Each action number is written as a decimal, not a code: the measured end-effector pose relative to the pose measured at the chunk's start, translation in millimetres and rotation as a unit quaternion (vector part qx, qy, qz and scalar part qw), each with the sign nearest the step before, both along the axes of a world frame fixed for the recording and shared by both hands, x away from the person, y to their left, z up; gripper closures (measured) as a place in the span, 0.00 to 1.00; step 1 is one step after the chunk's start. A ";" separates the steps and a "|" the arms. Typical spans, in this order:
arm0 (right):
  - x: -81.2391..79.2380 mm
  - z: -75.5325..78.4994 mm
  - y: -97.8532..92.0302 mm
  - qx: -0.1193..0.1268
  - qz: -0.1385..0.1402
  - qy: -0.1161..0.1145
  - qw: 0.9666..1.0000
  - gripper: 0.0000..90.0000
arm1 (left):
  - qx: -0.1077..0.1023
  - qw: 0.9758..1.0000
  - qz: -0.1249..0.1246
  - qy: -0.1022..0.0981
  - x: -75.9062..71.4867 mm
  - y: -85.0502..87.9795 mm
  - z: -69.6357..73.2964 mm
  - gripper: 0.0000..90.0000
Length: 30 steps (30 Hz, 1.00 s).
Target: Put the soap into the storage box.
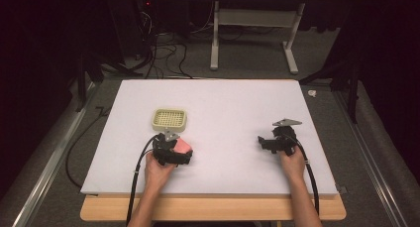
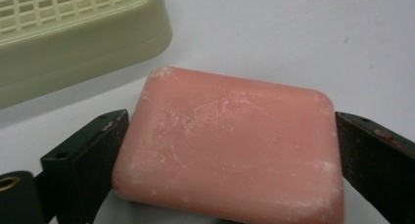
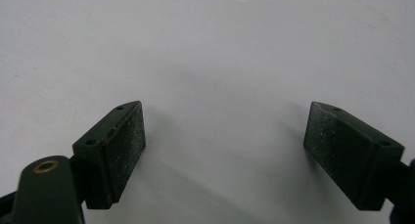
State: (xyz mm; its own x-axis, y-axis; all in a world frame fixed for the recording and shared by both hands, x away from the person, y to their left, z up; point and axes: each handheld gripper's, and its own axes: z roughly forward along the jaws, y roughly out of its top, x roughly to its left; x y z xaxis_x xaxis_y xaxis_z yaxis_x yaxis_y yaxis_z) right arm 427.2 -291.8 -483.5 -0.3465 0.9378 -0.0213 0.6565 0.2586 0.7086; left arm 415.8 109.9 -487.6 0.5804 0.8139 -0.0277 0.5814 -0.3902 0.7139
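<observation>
Pink soap bar (image 2: 230, 145) sits between the left gripper (image 1: 173, 150) jaws, both pads against its short ends: clamped on it. Soap (image 1: 182, 146) is at the table's left-centre, just in front of the cream slotted soap dish (image 1: 169, 118), close but not touching; a strip of white surface shows between them in the left gripper view. Can't tell if the bar is lifted or resting on the table.

Left hand (image 1: 157, 170) comes in from the near edge, forearm angled slightly right, gripper pointing away toward the dish.

Right gripper (image 1: 270, 141) is well apart on the right side, jaws spread wide with nothing between, low over bare table (image 1: 237, 103). Right hand (image 1: 292, 162) behind it, gripper pointing left.

Open white surface between the grippers and beyond the dish to the far edge.
</observation>
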 end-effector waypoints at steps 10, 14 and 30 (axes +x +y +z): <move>0.0 -0.1 0.1 0.000 0.000 -0.001 1.000 0.18 | 0.005 1.000 0.000 -0.007 -0.4 -0.9 0.0 0.10; 0.0 -0.1 0.1 0.000 0.000 -0.001 1.000 0.18 | 0.006 1.000 -0.001 -0.008 -0.8 -1.1 -0.1 0.11; 0.1 -0.1 0.0 0.000 0.000 -0.001 1.000 0.18 | -0.005 1.000 0.008 -0.005 0.6 1.2 2.1 0.15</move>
State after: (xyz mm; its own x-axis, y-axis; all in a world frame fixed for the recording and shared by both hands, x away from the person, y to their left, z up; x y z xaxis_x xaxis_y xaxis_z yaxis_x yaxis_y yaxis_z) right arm 427.3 -291.8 -483.6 -0.3462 0.9379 -0.0211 0.6556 0.2579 0.7097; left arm 416.4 111.1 -485.5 0.5682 0.8223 -0.0304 0.5799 -0.3739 0.7238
